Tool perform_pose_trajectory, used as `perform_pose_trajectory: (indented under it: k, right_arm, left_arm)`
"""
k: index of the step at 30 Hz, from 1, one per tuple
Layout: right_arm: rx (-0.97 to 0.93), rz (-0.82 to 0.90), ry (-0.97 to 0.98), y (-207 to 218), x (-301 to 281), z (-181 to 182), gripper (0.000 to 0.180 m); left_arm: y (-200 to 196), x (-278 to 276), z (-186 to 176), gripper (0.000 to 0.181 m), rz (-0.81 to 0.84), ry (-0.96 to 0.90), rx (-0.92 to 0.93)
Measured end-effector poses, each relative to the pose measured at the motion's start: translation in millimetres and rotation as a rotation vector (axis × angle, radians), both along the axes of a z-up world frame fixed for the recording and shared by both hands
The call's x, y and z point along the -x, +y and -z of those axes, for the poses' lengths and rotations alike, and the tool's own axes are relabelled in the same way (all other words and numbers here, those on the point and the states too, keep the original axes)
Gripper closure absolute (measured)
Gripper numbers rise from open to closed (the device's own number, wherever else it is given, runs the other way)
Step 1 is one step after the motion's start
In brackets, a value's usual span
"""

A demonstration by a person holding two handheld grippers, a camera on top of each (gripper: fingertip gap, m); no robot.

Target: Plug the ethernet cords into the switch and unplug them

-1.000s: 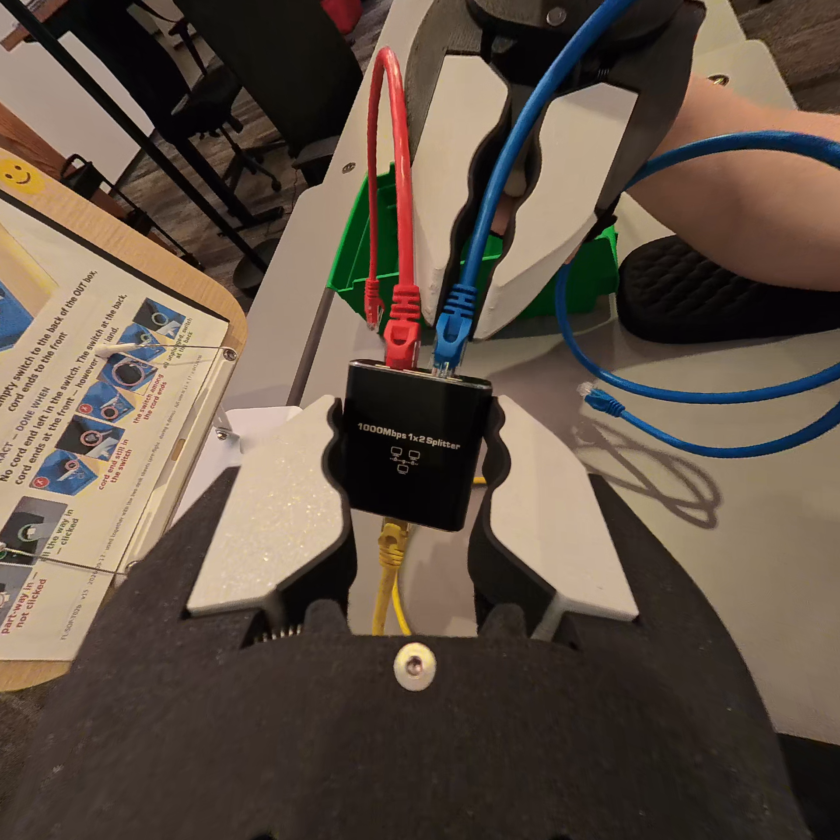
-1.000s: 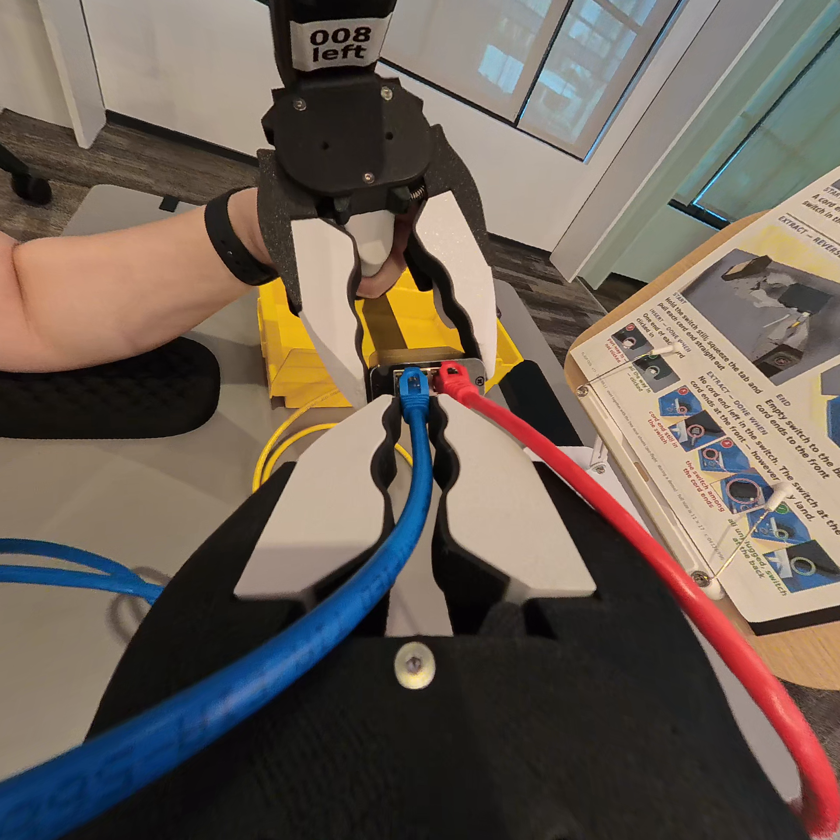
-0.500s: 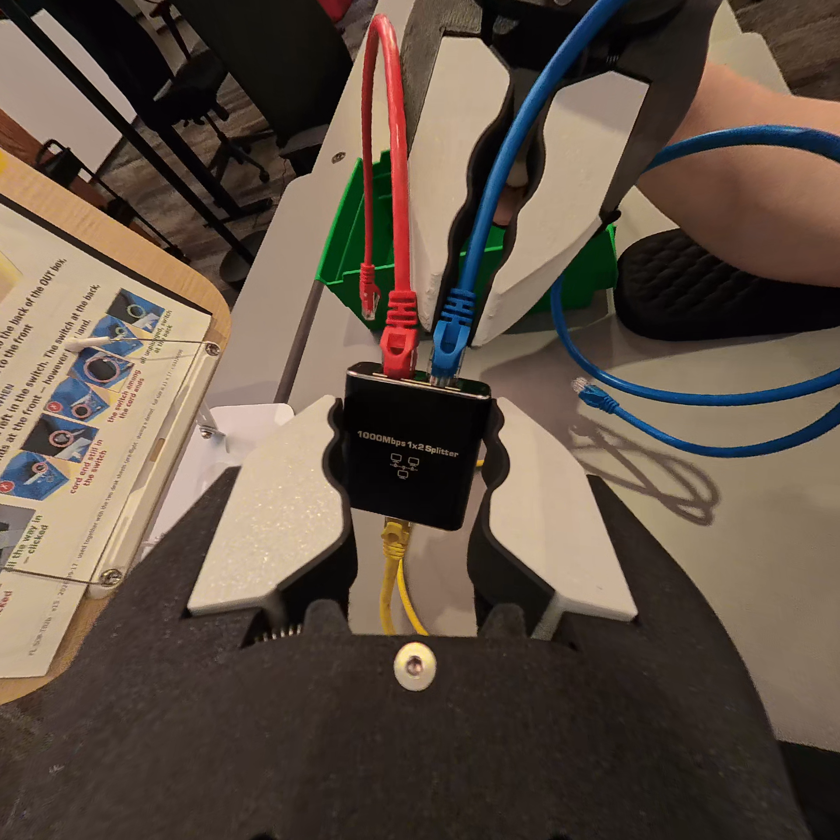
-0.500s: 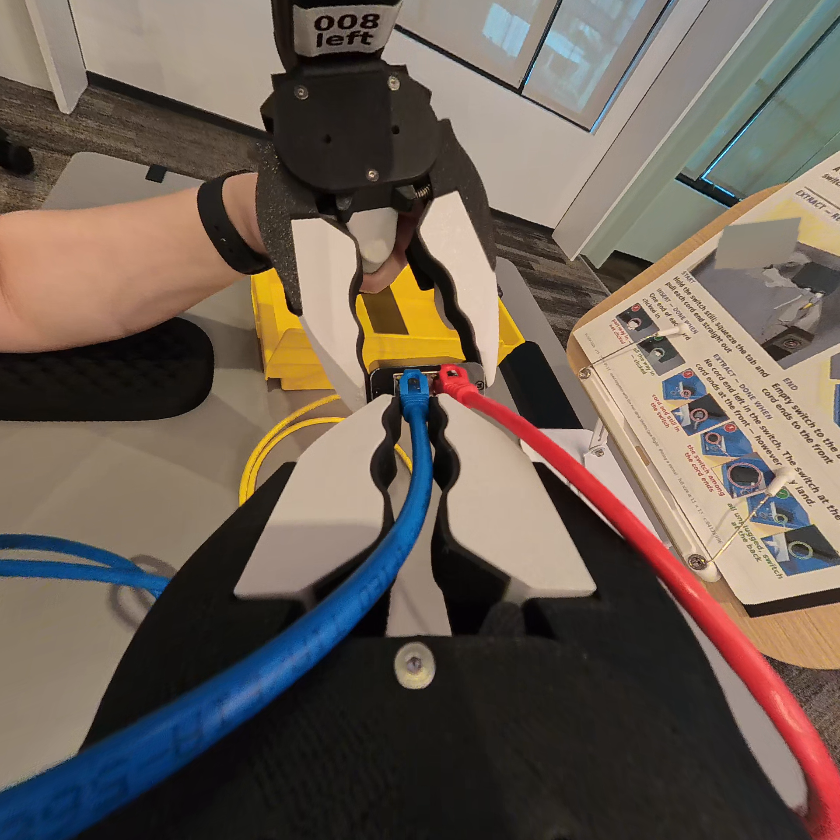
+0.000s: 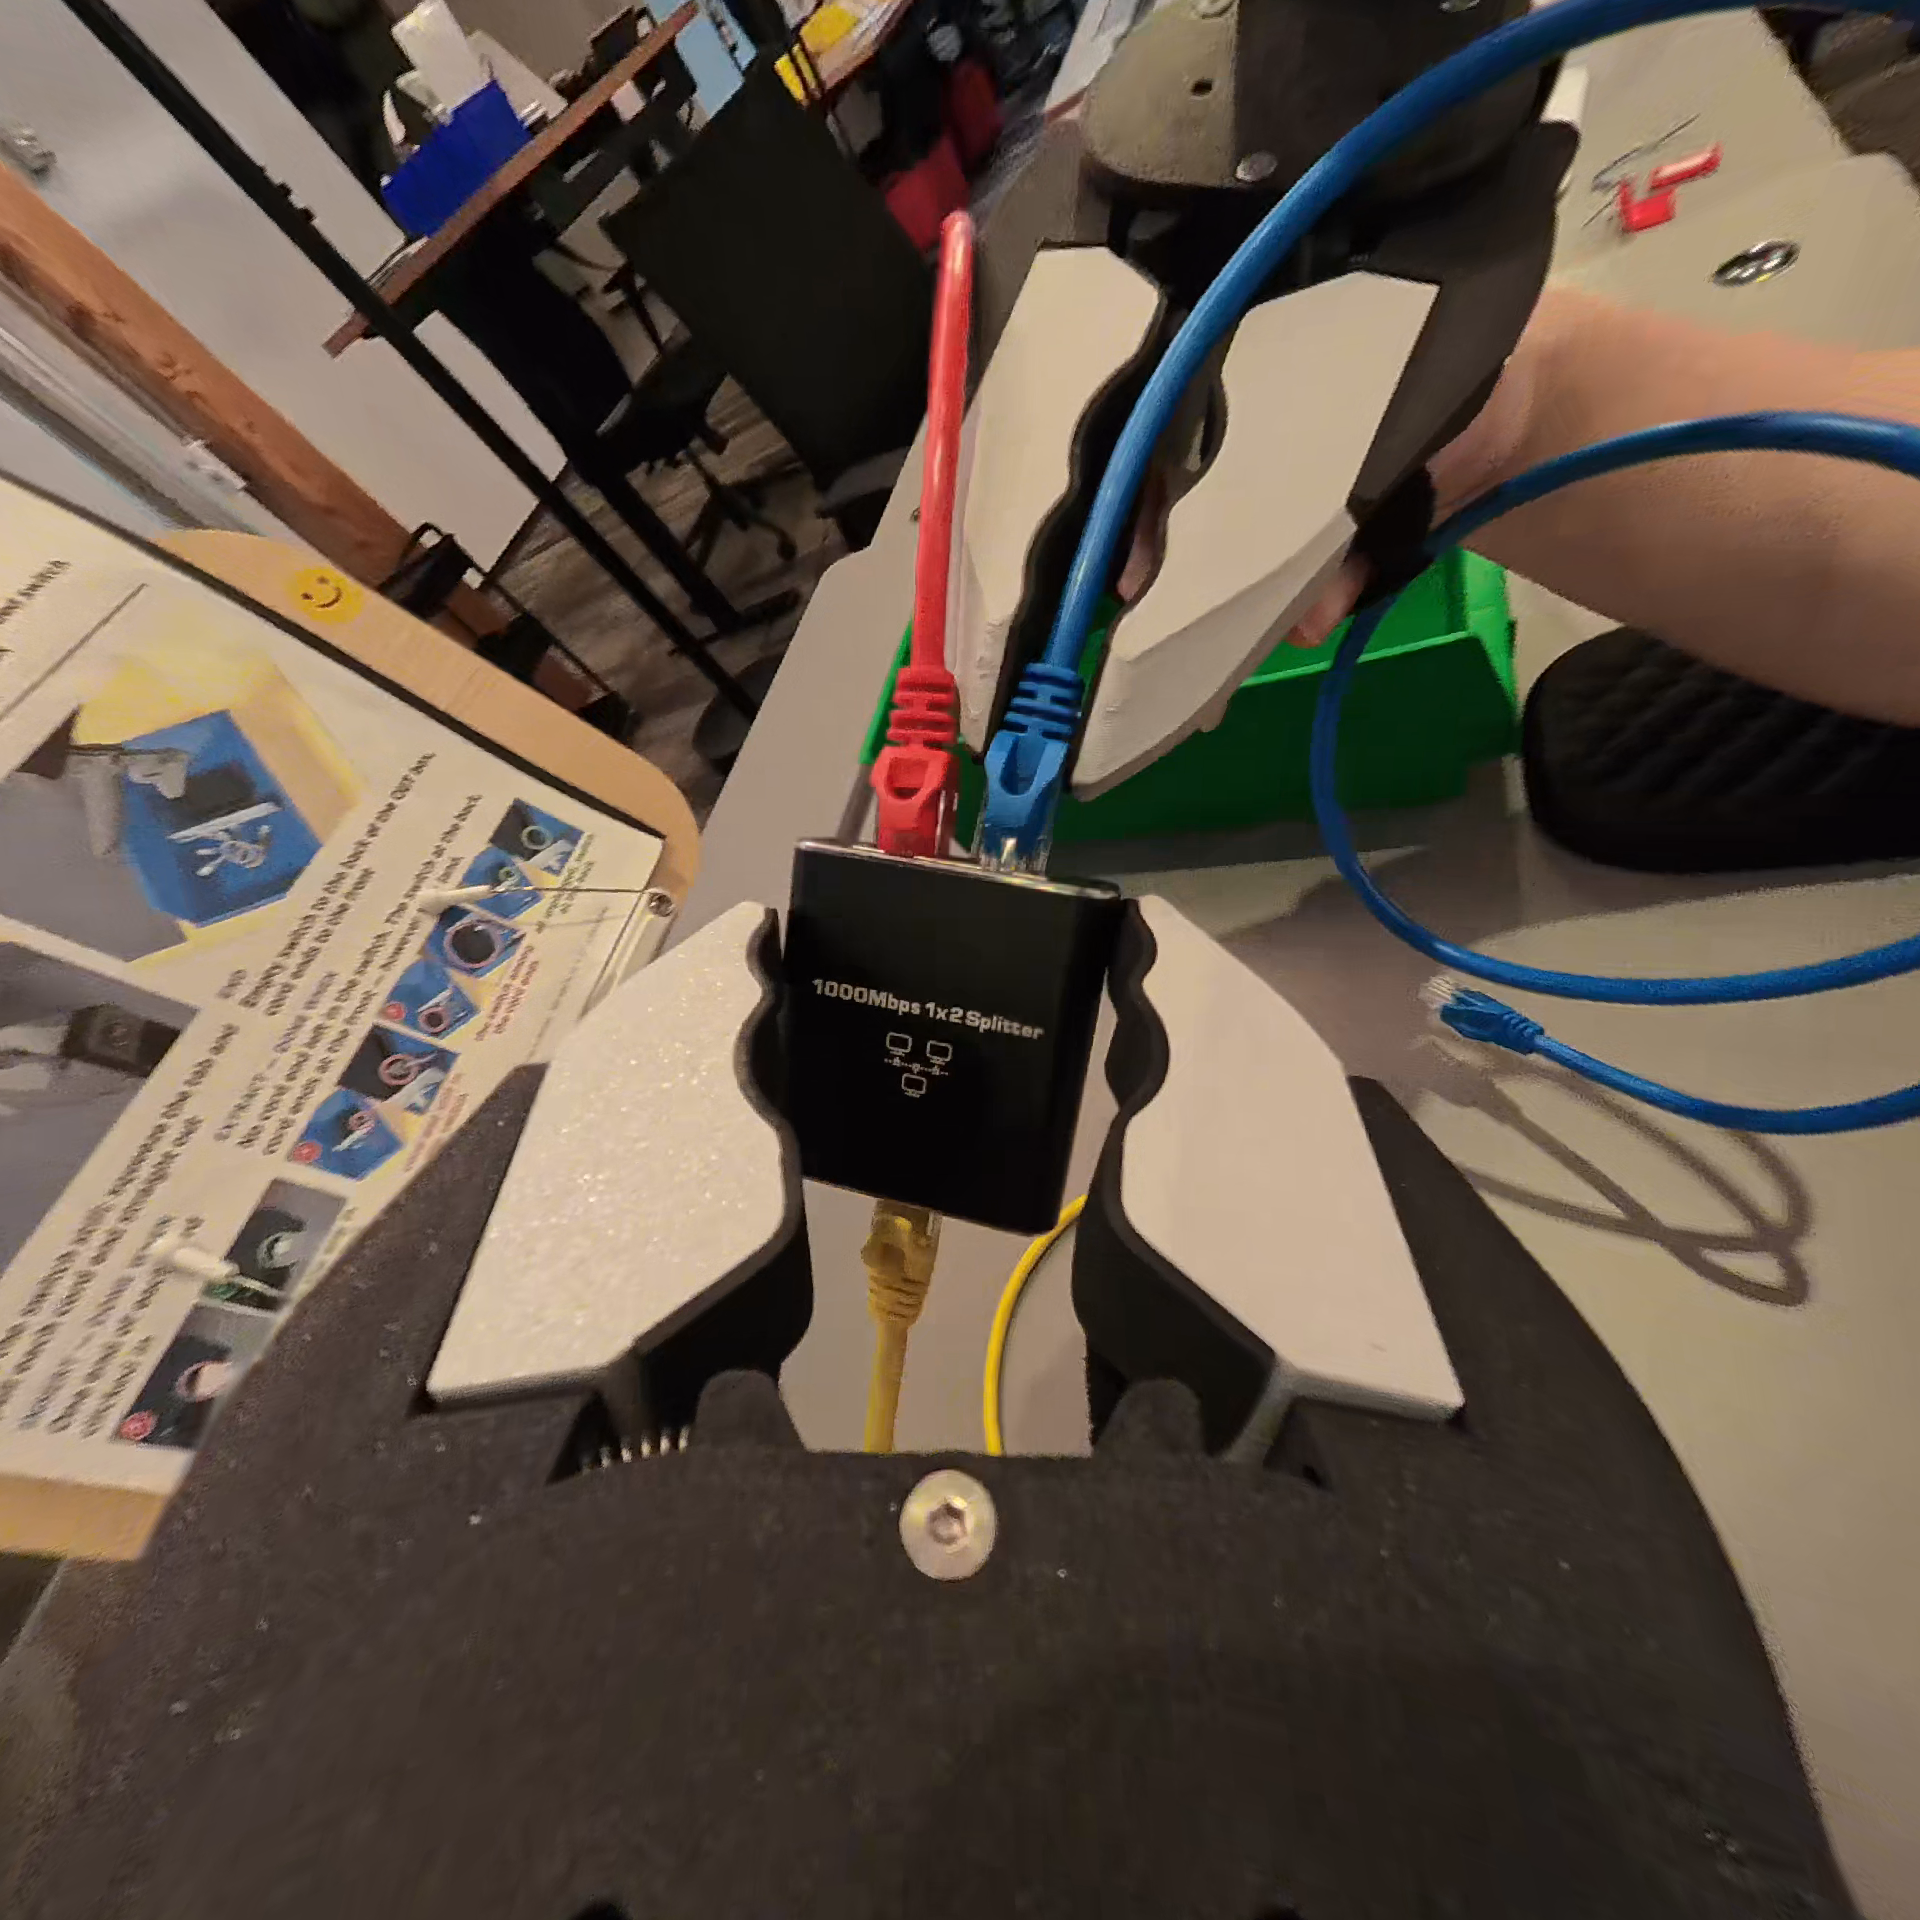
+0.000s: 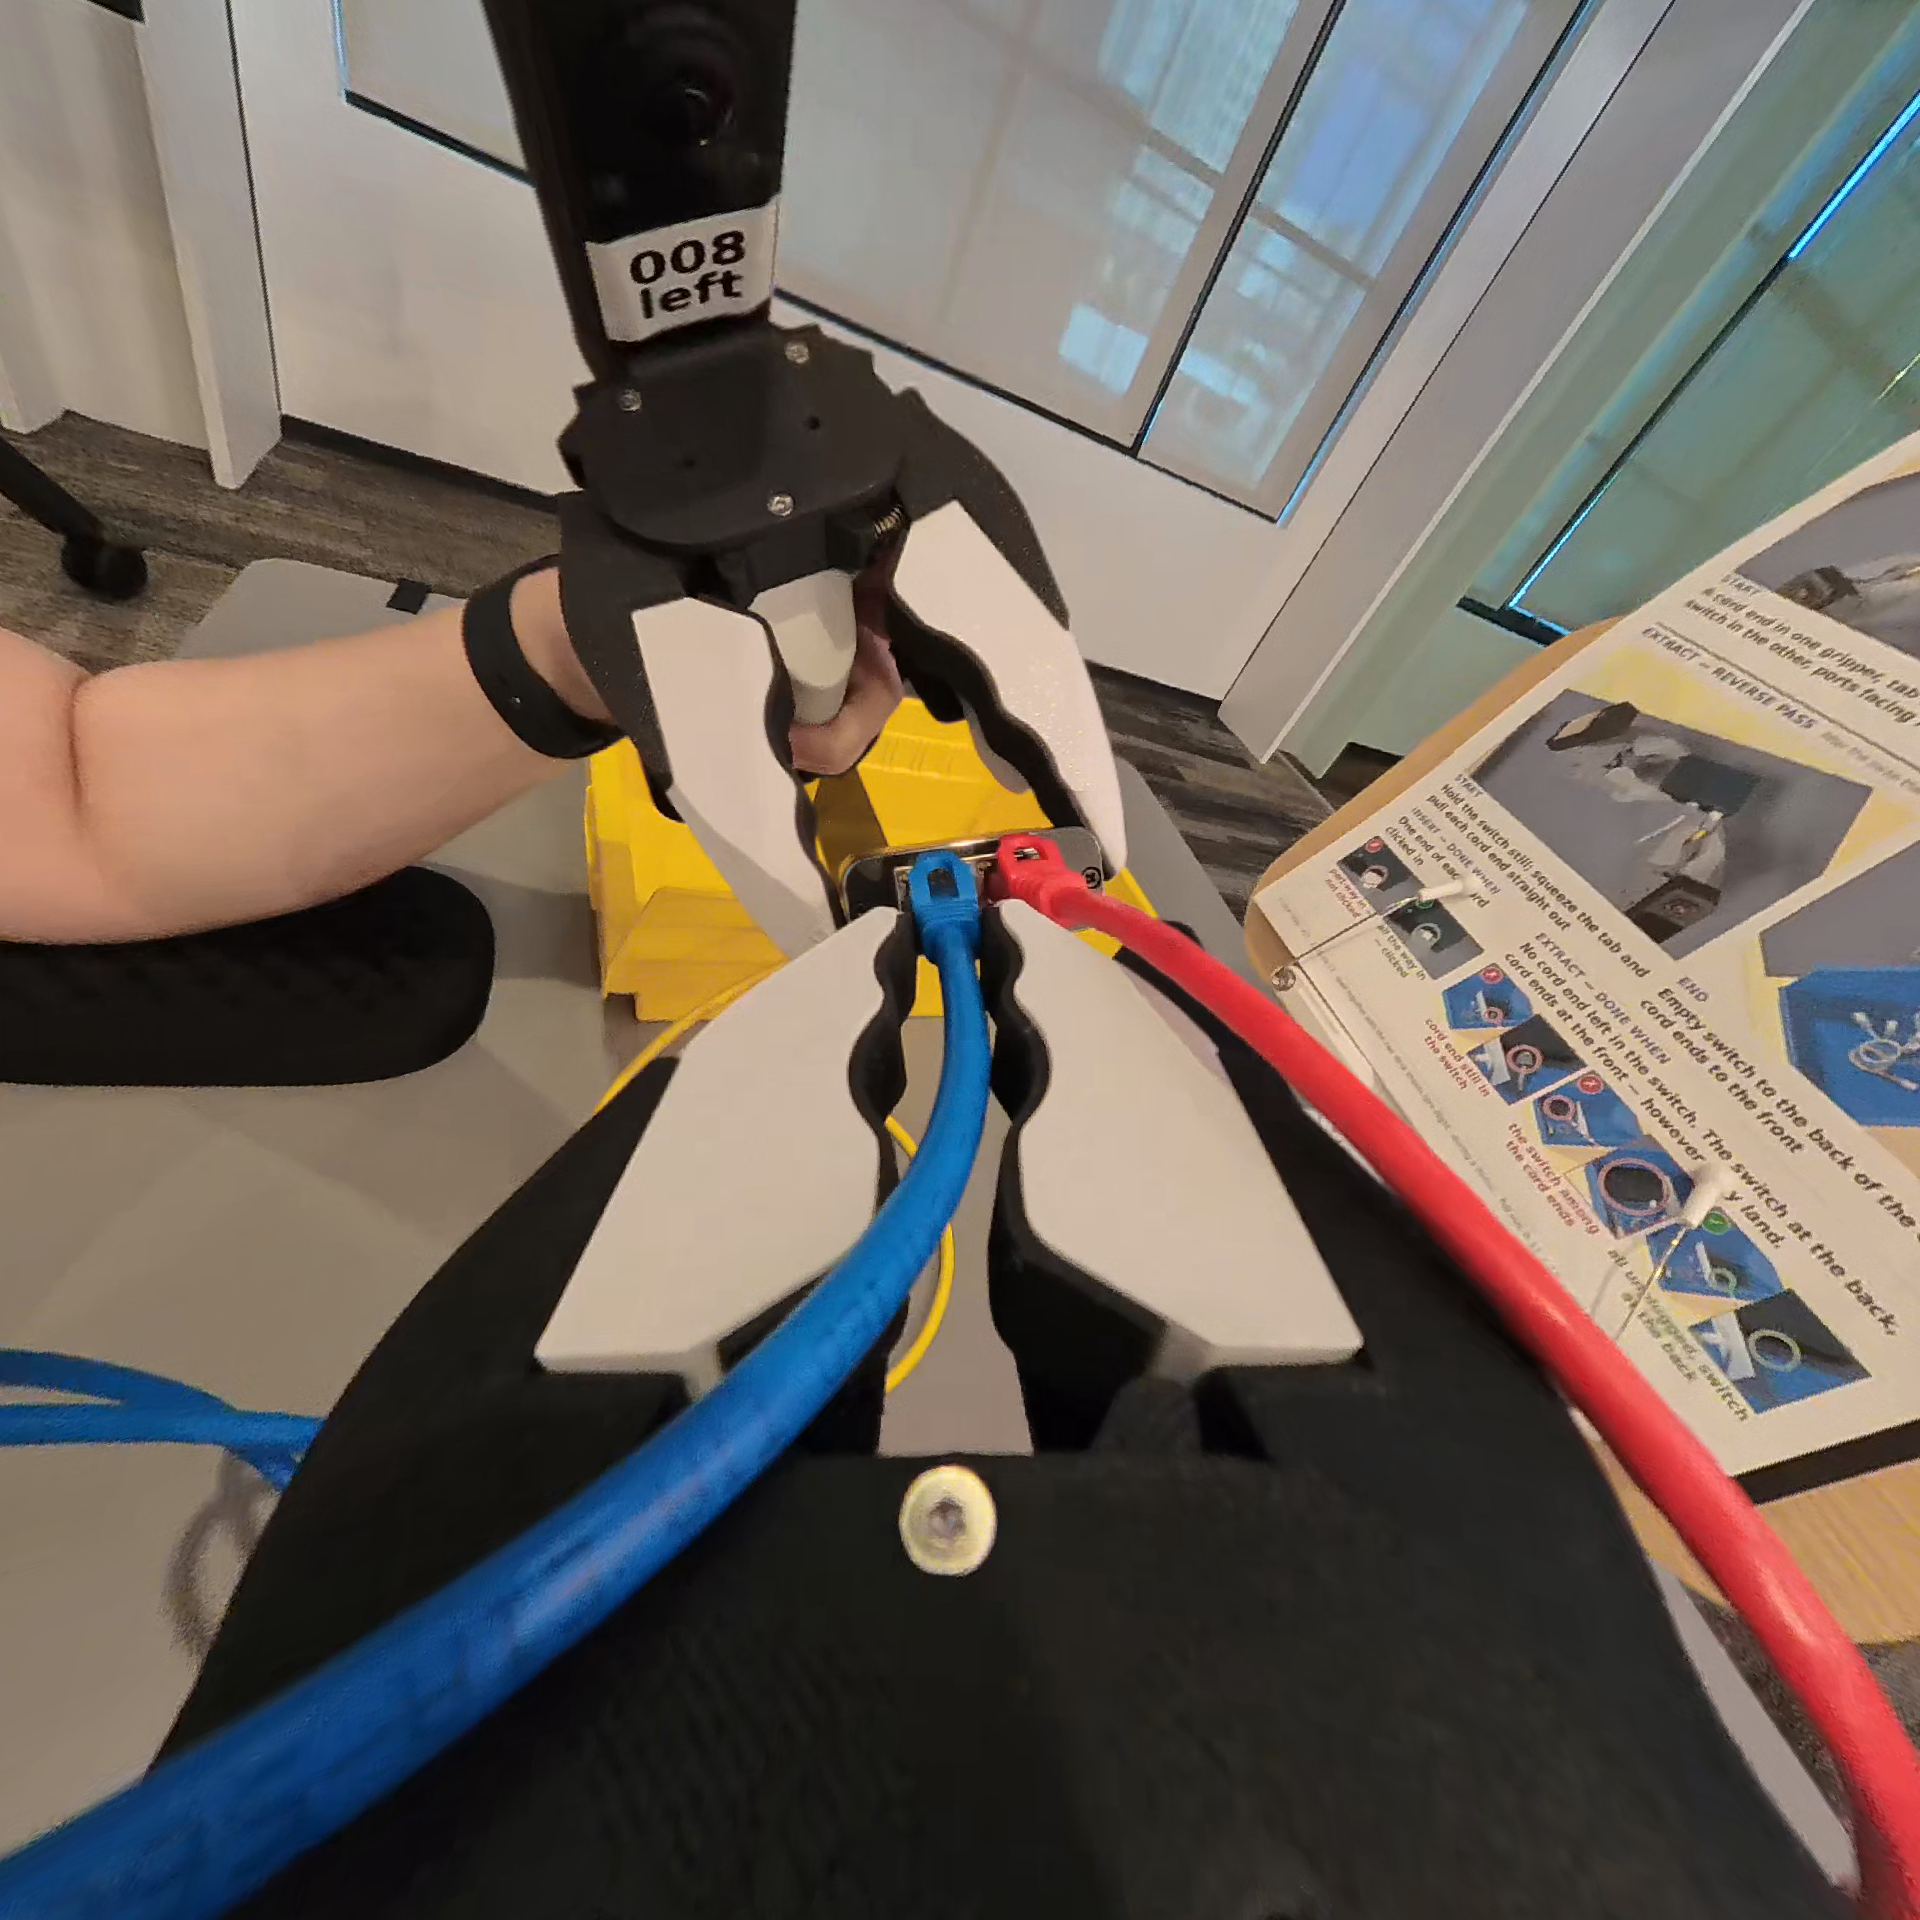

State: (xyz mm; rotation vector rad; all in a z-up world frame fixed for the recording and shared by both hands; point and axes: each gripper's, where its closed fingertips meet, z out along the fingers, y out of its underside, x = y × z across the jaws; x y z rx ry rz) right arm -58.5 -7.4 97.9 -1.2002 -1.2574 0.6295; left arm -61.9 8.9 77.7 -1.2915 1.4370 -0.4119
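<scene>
My left gripper [image 5: 945, 920] is shut on the black switch [image 5: 951, 1049] and holds it above the table. A red cord [image 5: 914, 769] is plugged into the far left port. The blue cord's plug [image 5: 1029, 758] sits in the port beside it, with its clear tip showing at the mouth. A yellow cord [image 5: 899, 1273] is plugged into the near side. My right gripper [image 6: 948, 920] is shut on the blue cord [image 6: 951, 997] just behind its plug, facing the switch [image 6: 1081, 860]. The left gripper [image 6: 956, 878] shows opposite.
A green bin [image 5: 1351, 727] stands behind the switch and a yellow bin [image 6: 665, 914] on the other side. An instruction board [image 5: 260, 935] lies beside the table. The blue cord's loose end [image 5: 1475, 1023] lies on the table. A person's forearm rests on a black pad [image 5: 1714, 758]. Only a small space, under 4 cm, lies between the two pairs of fingers.
Both grippers have risen and tilted up together, with the switch and cords between them. Both grips are unchanged and the plugs stand as before.
</scene>
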Motion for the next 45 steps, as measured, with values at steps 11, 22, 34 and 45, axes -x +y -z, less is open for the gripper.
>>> perform_pose_trajectory:
  k: [11, 22, 34, 45]
  right_arm:
    - [-0.124, -0.066, 0.120, -11, 1, -14, 0.167]
    - [-0.363, -0.081, 0.245, -30, 0, -33, 0.167]
    - [-0.426, 0.006, 0.265, -30, -4, -46, 0.167]
    - [-0.296, 0.039, 0.330, -26, -2, -58, 0.167]
  left_arm:
    - [-7, 1, -17, 0.121, -0.046, 0.010, -0.149]
    - [-24, 2, -42, 0.122, -0.107, -0.017, -0.387]
    - [-4, 12, -47, 0.107, -0.263, 0.043, -0.650]
    - [10, 12, -67, 0.149, -0.535, -0.042, -1.130]
